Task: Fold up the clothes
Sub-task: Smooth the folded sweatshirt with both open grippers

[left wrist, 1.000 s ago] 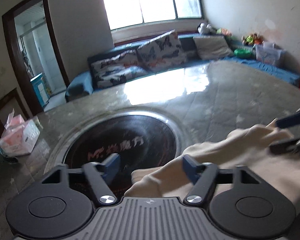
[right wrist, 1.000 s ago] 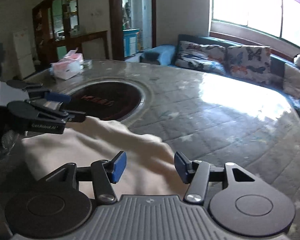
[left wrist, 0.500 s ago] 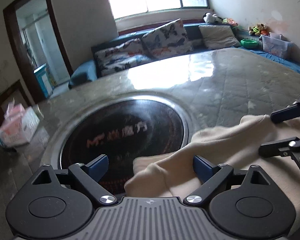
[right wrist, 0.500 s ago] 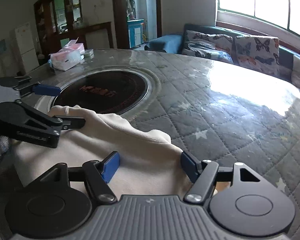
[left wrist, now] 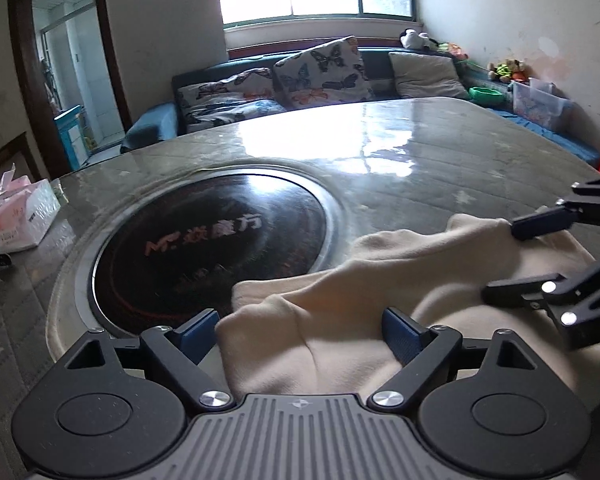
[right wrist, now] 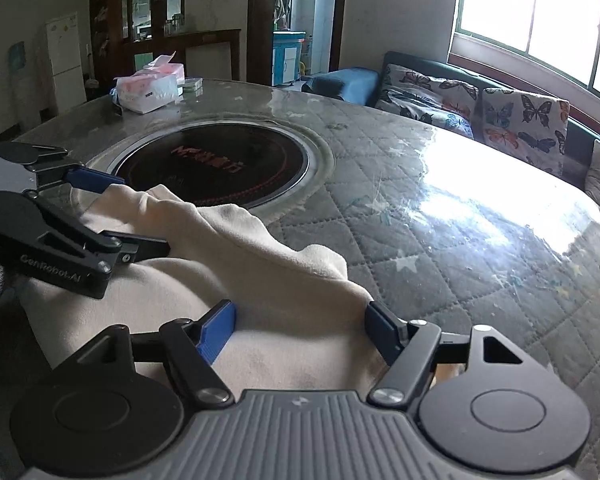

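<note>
A cream garment lies bunched on the near side of the table, its far fold overlapping the dark round plate. My left gripper straddles its left end. The jaws stand wide and are closing a little, with cloth between the blue pads but not pinched. In the right wrist view this gripper sits on the garment's left part. My right gripper is open over the right end, with cloth lying between its fingers. The left wrist view shows the right gripper at the right edge.
A dark round hotplate with red lettering is set into the quilted, glossy table top. A pink tissue box stands at the table's far left. A sofa with butterfly cushions runs under the window beyond the table.
Both grippers' jaws stand wider than a second ago, loose around the cloth. The right gripper has sunk slightly toward the garment, and the cloth has settled lower on the table.
</note>
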Motion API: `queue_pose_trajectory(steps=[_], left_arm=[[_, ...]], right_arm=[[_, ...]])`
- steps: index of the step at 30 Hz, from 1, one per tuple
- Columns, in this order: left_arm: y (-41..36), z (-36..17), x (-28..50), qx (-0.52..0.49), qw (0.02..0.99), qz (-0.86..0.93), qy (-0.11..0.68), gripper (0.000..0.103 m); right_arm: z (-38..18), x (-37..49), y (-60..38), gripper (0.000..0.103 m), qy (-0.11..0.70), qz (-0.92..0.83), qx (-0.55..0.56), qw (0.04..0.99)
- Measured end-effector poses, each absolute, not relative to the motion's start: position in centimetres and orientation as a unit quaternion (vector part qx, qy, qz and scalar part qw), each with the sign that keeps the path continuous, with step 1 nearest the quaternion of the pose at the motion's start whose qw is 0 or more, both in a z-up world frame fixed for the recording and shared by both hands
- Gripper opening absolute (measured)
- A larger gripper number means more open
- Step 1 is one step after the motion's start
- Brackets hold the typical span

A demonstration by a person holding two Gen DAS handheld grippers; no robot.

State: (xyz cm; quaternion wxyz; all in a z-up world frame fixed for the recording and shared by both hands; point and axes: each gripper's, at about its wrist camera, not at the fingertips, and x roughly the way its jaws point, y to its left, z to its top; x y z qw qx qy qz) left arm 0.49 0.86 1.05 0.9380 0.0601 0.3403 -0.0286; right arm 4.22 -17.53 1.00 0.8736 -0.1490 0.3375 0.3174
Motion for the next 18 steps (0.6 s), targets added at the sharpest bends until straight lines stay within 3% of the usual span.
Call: queue_pose_trajectory(steps=[8, 18], left_arm=[[-1.2, 1.0, -2.9, 0.047, 0.937, -0.052, 0.343, 0.089], [-3.8, 2.2, -2.6, 0.15, 0.938, -0.05, 0.308, 0.09]], right_arm=[[1.2, 1.3, -19.8, 0.073, 0.338, 0.321, -0.151, 0.872], [2.8, -0.6, -21.9, 0.073, 0.332, 0.298, -0.13, 0.885]])
